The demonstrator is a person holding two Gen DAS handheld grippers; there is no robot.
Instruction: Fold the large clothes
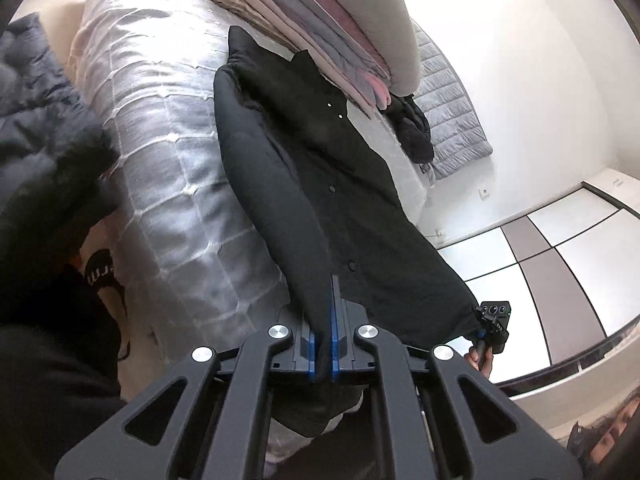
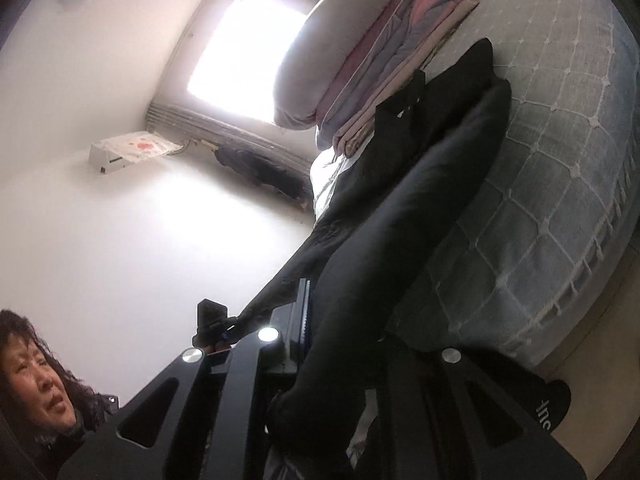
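Two grippers are pinching one long black coat (image 1: 320, 184) at its near hem, both pressed together on the cloth. Left gripper (image 1: 325, 320): its blue-edged fingers (image 1: 335, 344) are clamping a fold of the hem between them, with the dark fabric running up from the jaws across the bed. Right gripper (image 2: 306, 312): its fingers are closing on the coat's edge, though the bulk of the garment is hiding the far finger, so only one pad (image 2: 305, 308) is showing. In the left wrist view the right gripper (image 1: 494, 320) is appearing small at the coat's other hem corner, gripping it, with a hand (image 1: 480, 360) just below it. In the right wrist view the left gripper (image 2: 216, 324) is showing the same way, at the opposite corner. Coat: lying stretched lengthwise on the bed, buttons (image 1: 352, 266) facing up, collar end reaching toward a stack of folded quilts (image 1: 320, 32), hem end lifting off the mattress between the two tools. Bed cover (image 1: 168, 152): pale grey, quilted in squares, lying under the coat. Stack of quilts, pink and grey, with a large pale pillow (image 2: 340, 28) resting on top. Dark padded garment (image 1: 36, 120) lying at the left edge of the left wrist view. Bright window (image 2: 244, 52) glowing behind the bedding. Person's head and dark jacket (image 2: 80, 420) showing at the lower left of the right wrist view.
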